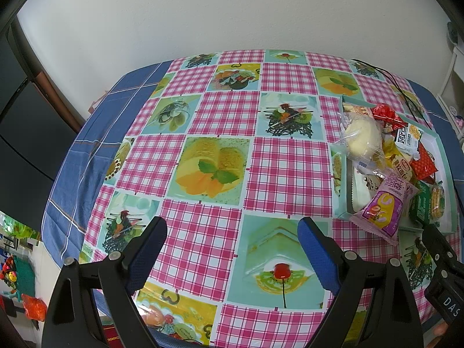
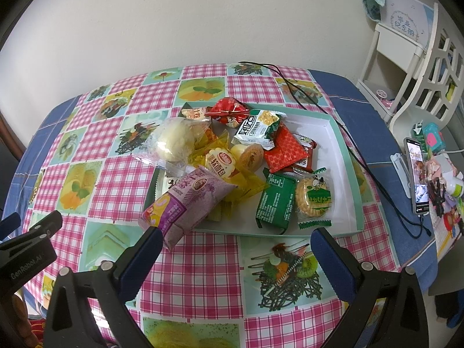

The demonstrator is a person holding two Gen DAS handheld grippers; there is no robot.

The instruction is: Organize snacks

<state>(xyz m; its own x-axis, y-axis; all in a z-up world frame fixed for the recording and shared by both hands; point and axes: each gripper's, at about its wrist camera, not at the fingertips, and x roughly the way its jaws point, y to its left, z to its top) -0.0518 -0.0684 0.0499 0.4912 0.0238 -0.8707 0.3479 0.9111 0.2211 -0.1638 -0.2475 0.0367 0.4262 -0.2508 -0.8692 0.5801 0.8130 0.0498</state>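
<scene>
1. Where the checked tablecloth [image 2: 185,264] spreads, a white tray [image 2: 342,156] holds piled snacks [image 2: 246,150].
2. Purple packet [image 2: 185,203]: overhanging the tray's near-left rim.
3. Left gripper [image 1: 232,249]: left of tray, fingers wide apart, empty.
4. Right gripper [image 2: 236,258]: before tray, fingers wide apart, empty.

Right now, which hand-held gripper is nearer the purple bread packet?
Right. The right hand-held gripper sits just before the purple bread packet, one fingertip almost touching. The left hand-held gripper is open farther left, over bare tablecloth.
</scene>
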